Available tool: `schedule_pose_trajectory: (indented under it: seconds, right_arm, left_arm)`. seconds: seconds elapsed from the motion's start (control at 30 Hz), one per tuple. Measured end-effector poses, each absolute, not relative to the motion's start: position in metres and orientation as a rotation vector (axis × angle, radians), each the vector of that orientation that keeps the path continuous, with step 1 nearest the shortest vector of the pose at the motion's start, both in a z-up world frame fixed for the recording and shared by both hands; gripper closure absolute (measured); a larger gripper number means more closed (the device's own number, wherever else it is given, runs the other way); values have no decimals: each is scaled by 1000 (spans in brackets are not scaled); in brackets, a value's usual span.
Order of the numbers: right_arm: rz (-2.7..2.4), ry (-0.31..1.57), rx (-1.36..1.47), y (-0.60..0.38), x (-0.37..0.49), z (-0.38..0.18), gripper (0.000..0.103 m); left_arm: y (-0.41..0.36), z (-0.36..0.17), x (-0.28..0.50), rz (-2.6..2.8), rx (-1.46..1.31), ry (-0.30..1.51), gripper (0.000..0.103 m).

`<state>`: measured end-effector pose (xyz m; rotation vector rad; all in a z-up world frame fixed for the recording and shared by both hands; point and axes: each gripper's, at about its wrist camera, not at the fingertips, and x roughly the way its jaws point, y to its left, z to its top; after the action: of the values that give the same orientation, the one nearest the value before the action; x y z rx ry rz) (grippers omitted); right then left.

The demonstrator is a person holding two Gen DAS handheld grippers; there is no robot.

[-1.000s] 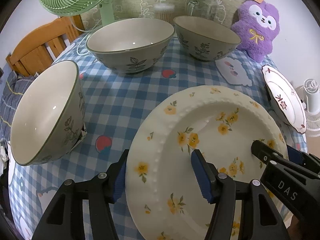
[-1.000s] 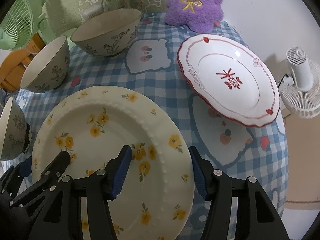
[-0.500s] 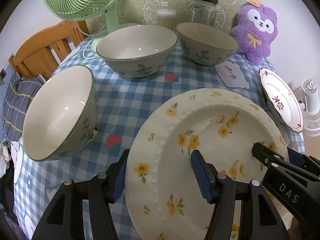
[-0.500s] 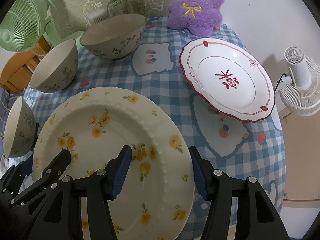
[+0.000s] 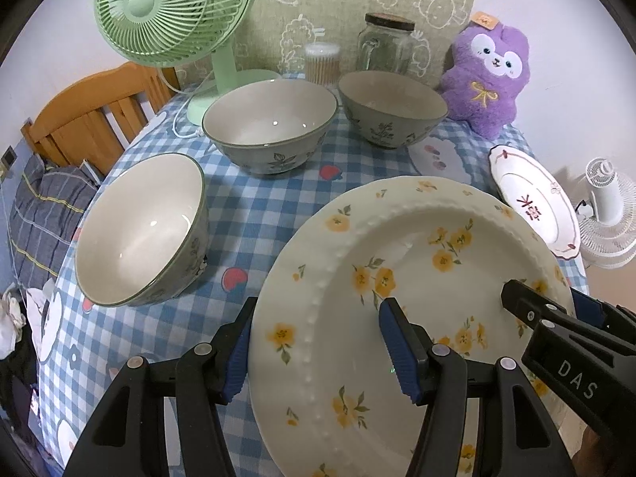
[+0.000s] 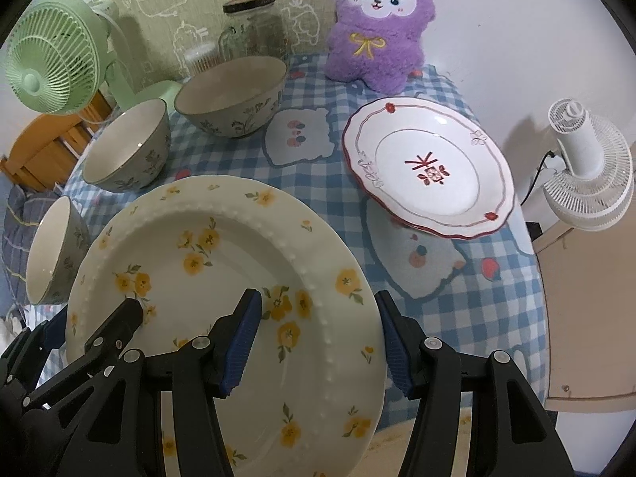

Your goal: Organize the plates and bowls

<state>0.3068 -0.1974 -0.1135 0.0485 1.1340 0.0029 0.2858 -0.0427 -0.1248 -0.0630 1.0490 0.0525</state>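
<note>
Both claws pinch the yellow-flower plate (image 5: 417,298) at opposite rims, left gripper (image 5: 318,351) on its left edge, right gripper (image 6: 320,344) on its right, likely to balance it above the checked tablecloth (image 5: 254,206), near the red-rimmed plate (image 6: 429,171).

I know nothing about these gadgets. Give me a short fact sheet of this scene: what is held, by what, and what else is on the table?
Held item: yellow-flowered plate, gripped on opposite rims
Left tool: shut on plate's left rim
Right tool: shut on plate's right rim
Bowls: three floral bowls standing apart, unstacked
Other plate: red-trimmed plate, to the right on the checked tablecloth
Background: green fan, glass jar, purple plush toy
</note>
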Motion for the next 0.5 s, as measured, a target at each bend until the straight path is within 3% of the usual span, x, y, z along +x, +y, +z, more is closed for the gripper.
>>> schedule_pose_trajectory:
  seconds: [0.5]
  right_arm:
    - [-34, 1082, 79, -221, 267, -83, 42]
  left_arm:
    - [-64, -98, 249, 17, -48, 994, 42]
